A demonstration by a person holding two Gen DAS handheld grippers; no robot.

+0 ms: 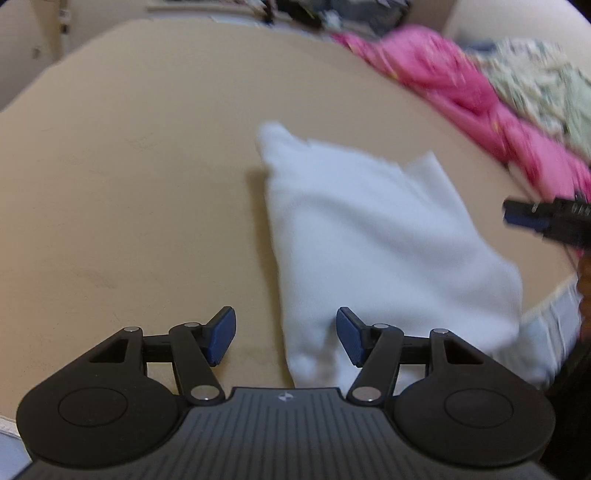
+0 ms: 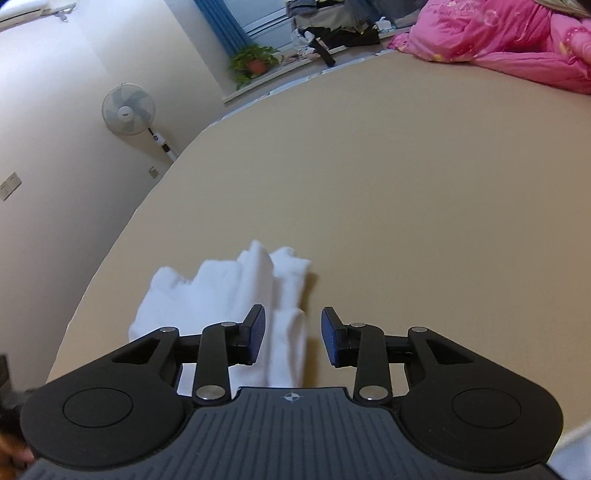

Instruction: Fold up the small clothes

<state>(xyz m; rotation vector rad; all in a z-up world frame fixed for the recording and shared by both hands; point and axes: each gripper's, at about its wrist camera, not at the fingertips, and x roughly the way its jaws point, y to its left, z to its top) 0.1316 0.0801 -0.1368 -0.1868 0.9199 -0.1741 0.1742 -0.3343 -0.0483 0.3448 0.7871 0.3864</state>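
Beyond, pink quilt [image 2: 509,33] heaped along tan bed [image 2: 406,166]. Left gripper [image 1: 286,336] and right gripper [image 2: 293,336] both spread open, empty, over white garment [image 1: 369,229].

The cloth [image 1: 373,240] lies flat on the bed [image 1: 129,166], near its front edge. In the left wrist view the left gripper [image 1: 286,334] sits at the cloth's near end, jaws apart, 1 finger over the cloth, 1 over the bed. The right gripper [image 1: 546,221] enters from the right, beside the cloth. A quilt [image 1: 461,85] lies behind, at the far right. In the right wrist view a fan [image 2: 128,109] and plant [image 2: 255,61] stand beyond the bed's left side.
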